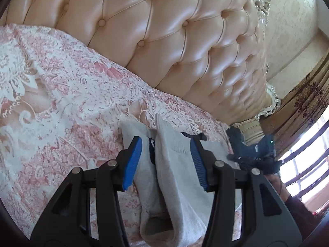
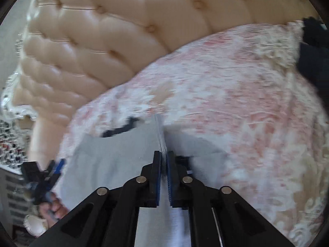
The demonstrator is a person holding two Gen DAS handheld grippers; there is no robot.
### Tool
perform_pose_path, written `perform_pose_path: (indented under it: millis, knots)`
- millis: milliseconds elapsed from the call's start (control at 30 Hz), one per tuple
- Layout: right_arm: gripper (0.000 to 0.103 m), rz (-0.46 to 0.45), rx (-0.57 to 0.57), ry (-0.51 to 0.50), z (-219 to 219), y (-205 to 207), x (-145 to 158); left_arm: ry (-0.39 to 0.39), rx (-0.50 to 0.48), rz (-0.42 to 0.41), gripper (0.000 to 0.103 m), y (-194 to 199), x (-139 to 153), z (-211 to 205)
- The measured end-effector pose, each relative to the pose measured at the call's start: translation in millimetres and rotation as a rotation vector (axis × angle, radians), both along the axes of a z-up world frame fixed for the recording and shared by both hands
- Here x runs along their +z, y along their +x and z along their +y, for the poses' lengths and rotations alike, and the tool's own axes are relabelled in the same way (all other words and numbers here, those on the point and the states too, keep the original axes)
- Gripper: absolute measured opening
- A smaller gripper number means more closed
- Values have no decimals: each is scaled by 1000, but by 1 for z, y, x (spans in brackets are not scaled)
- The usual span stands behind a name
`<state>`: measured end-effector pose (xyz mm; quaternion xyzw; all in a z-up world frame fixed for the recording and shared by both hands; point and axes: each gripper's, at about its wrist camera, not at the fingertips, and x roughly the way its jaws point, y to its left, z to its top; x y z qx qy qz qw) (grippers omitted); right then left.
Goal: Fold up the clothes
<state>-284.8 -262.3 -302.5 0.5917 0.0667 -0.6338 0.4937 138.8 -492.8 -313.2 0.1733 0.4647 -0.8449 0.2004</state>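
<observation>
Left wrist: left gripper (image 1: pixel 166 151) jaws spread around soft grey garment (image 1: pixel 176 164) | right gripper (image 2: pixel 163 161) jaws pinch its folded edge | lace bedspread (image 1: pixel 61 94)

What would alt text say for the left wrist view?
An open left gripper with blue pads straddles a raised fold of a grey garment on a pink lace bedspread, with a tufted cream headboard behind.

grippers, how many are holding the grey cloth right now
1. The right gripper is shut on the grey cloth. The left gripper has open jaws around a fold, not clamping it.
</observation>
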Motion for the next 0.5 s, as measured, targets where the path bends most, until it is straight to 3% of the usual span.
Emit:
perform_pose_path:
  millis: [167, 400, 467, 500]
  knots:
    - [6, 46, 13, 16, 0, 5, 0, 105, 40, 70, 52, 15, -13, -16]
    - [15, -2, -64, -107, 46, 14, 32, 156, 19, 75, 52, 35, -7, 15]
    - [37, -49, -81, -143, 71, 27, 33, 162, 22, 57, 52, 45, -9, 33]
    - [42, -72, -89, -160, 84, 35, 33, 164, 24, 48, 52, 50, -10, 42]
